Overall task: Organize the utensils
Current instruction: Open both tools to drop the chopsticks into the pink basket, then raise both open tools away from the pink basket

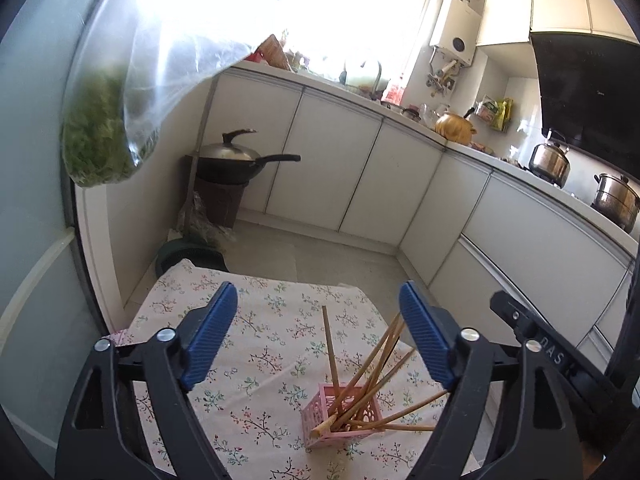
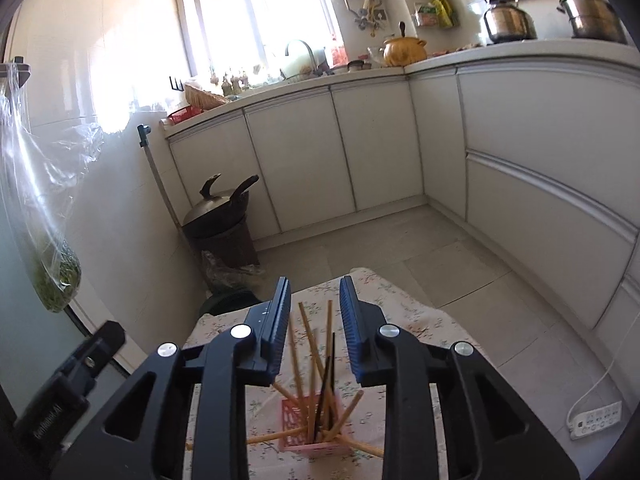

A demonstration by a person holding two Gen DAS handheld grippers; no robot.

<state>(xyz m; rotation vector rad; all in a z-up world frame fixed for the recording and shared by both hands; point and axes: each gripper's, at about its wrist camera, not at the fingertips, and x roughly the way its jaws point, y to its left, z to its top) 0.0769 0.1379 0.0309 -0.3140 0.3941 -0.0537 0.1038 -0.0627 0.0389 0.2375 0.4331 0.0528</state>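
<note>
A small pink slotted basket point(image 1: 340, 416) stands on a table with a floral cloth point(image 1: 248, 360). Several wooden chopsticks point(image 1: 370, 364) lean out of it at different angles. My left gripper point(image 1: 316, 336) is open and empty, raised above the table to the left of the basket. In the right wrist view the basket point(image 2: 310, 424) holds the wooden chopsticks point(image 2: 310, 344) and one dark chopstick point(image 2: 326, 384). My right gripper point(image 2: 314, 320) is open and empty, raised above the basket. The other gripper's body shows at each view's edge.
A clear bag of greens point(image 1: 100, 136) hangs at the left by a glass door. A wok point(image 1: 236, 160) sits on a stand on the floor beyond the table. White cabinets point(image 1: 360, 176) line the far wall and right side. A power strip point(image 2: 596, 418) lies on the floor.
</note>
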